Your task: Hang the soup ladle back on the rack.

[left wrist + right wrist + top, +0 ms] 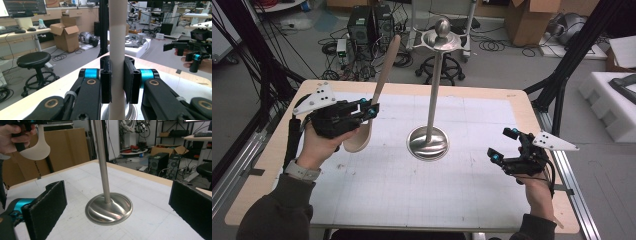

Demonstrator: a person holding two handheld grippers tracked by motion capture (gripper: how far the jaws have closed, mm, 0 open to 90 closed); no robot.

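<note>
A pale wooden spoon (379,92) is held upright and tilted, bowl down at the left of the mat, handle rising toward the back. My left gripper (371,111) is shut on its handle (116,62), the pads pressing both sides. A steel stand (431,100) with a round base (109,208), thin pole and a top dish with a ball knob rises from the middle of the table. My right gripper (503,145) hovers low at the right of the base, jaws wide open with nothing between its pads (47,207). The spoon bowl (35,147) hangs above the mat beyond the stand.
A white gridded mat (412,190) covers the wooden table (267,165). Black frame posts stand at both table sides. Beyond the far edge are a stool (439,67), computer cases, cables and cardboard boxes on the floor.
</note>
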